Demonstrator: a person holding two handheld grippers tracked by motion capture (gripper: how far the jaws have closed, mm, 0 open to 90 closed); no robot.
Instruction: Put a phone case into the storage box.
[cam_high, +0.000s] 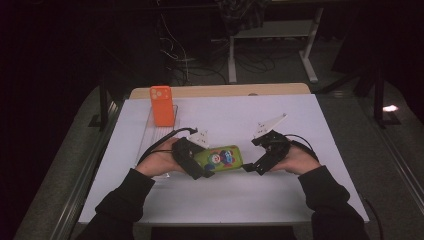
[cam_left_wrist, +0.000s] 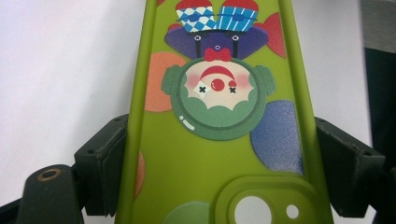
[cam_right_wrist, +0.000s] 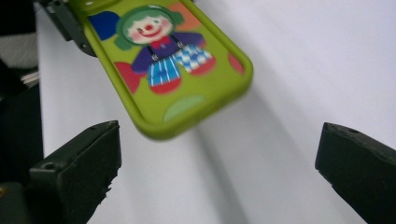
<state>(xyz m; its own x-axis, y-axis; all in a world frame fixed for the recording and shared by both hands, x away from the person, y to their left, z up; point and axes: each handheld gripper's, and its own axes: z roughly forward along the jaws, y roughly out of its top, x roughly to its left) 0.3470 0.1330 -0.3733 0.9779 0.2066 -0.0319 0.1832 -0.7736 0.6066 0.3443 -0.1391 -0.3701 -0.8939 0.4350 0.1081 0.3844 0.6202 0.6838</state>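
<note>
A green phone case (cam_high: 222, 158) printed with a clown lies level just above the white table, between my two hands. My left gripper (cam_high: 202, 167) is shut on its camera-hole end; in the left gripper view both black jaws press the case's (cam_left_wrist: 215, 154) long edges. My right gripper (cam_high: 252, 167) stands open just off the case's other end. In the right gripper view its jaws are spread wide around bare table, and the case's rounded end (cam_right_wrist: 163, 60) hangs above and ahead of them without touching either jaw.
An orange phone case (cam_high: 161, 105) stands upright at the back left, at the far end of a clear tray (cam_high: 150, 132). The white table top (cam_high: 225, 200) stretches in front of my forearms. Desk legs and cables fill the dark floor behind.
</note>
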